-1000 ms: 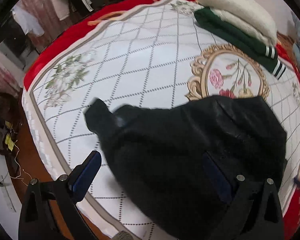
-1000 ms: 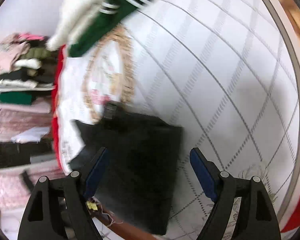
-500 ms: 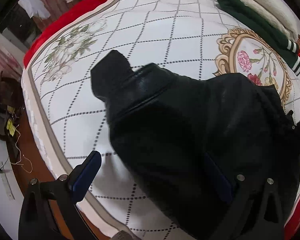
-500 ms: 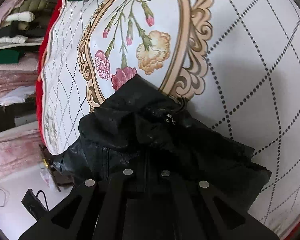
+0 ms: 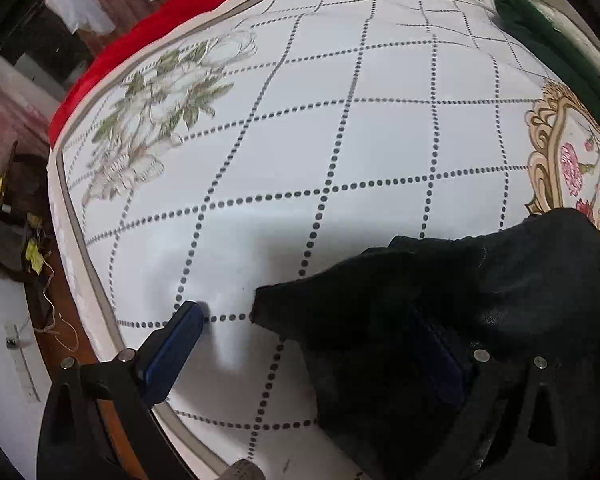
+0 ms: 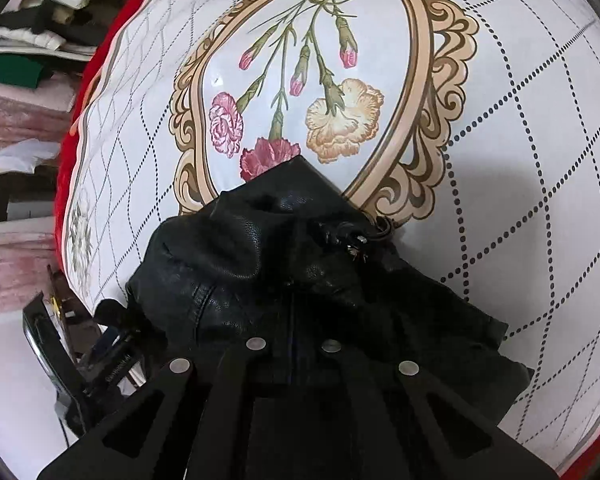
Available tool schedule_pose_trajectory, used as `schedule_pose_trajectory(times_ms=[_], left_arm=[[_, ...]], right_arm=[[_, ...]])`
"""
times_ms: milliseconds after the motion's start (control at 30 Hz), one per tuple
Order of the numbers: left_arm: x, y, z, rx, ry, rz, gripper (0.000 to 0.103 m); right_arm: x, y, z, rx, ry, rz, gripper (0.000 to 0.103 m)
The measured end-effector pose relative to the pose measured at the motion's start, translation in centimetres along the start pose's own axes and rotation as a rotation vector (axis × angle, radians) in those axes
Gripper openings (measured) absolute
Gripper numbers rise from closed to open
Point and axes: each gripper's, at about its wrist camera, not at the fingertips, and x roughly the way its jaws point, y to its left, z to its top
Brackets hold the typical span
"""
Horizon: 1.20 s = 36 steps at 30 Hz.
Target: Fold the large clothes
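A bed [image 5: 380,140] is covered by a white sheet printed with dotted diamond lines, pale flower sprays and a gold-framed medallion [image 6: 300,92] of pink and orange carnations. A red border [image 5: 112,68] is seen along the sheet's edges. Beyond one side of the bed, stacked folded garments [image 6: 40,40] in white, green, olive and pink are seen. A strip of brown wooden floor [image 5: 60,328] is seen beside pale flooring, with loose cord lying there. Soft, even light is noted.

Both wrist views close, steeply downward, sharing black jacket [image 5: 480,320] on bedspread [image 5: 340,140]
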Motion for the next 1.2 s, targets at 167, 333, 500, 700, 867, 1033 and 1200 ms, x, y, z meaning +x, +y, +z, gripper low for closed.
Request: schedule_pose_trajectory(times_ms=[167,333,500,700,867,1033,1200], left_arm=[[-4.6,2.0,-1.8,-0.078,-0.029,-0.045,0.103],[-6.5,4.7,-5.3,-0.299,0.042,-0.261,0.103],[-3.9,4.4,-6.0,-0.419,0.128,-0.425,0.102],[-2.7,3.3,-3.5,-0.388,0.102,-0.444,0.102],[-2.2,3.6,-2.7,-0.377,0.103,-0.465,0.102],[-2.1,3.4,-2.7,-0.352,0.109,-0.463,0.102],[-2.8,4.0,-2.1,-0.39,0.101,-0.499,0.102]], right_arm=[[-3.7,-2.1,-1.1,0.07,0.034,0.223,0.018],[-9.0,-7.4,-6.7,0.152,-0.065,0.296,0.092],[-3.5,-13.0,-11.3,0.346,0.005,0.509,0.092],[5.2,-12.0,-9.5,0.379,0.021,0.73,0.097],[4.0,-10.2,-7.8,0.337,-0.002,0.877,0.095],[5.8,-10.3,-5.6,0.283,0.038,0.84,0.087],[5.9,-7.9,-3.9,0.243,0.038,0.71,0.077]])
